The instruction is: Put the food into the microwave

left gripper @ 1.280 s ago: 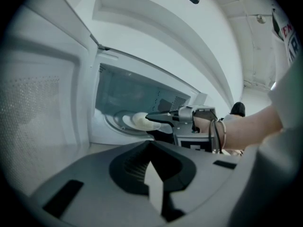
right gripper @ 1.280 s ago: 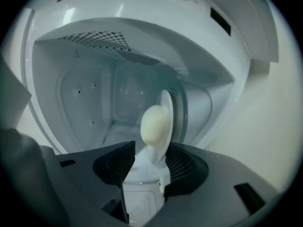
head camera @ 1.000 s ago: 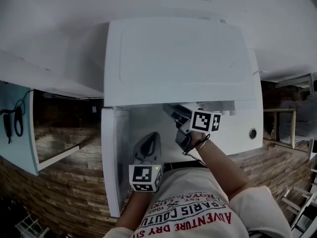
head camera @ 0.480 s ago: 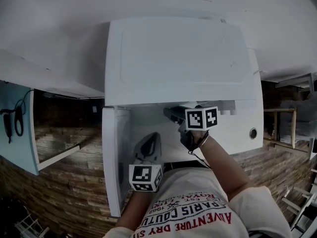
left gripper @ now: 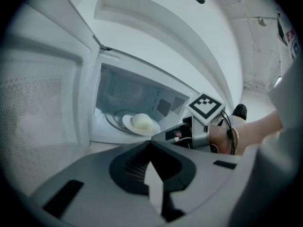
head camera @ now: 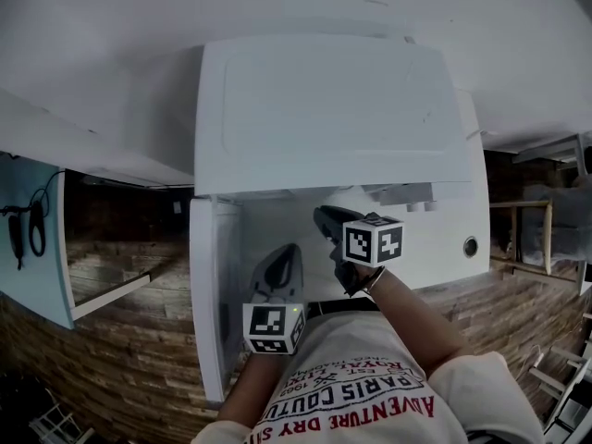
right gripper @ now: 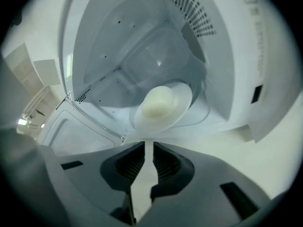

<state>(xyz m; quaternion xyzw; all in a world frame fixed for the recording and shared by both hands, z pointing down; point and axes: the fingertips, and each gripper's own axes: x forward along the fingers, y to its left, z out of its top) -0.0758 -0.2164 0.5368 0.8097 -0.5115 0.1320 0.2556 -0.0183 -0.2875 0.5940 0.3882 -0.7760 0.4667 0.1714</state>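
The left gripper sat with its jaws together at the tips and nothing between them, just beside the open door. The right gripper, at the mouth of the white microwave, showed only a narrow gap between its jaws, which were closing with nothing in the gap. Beyond it, inside the cavity, a white plate lay on the glass turntable. The food rested on the middle of that plate: one smooth, pale cream, rounded lump, much like a bun. Farther in, a vent grille dotted the white inner wall.
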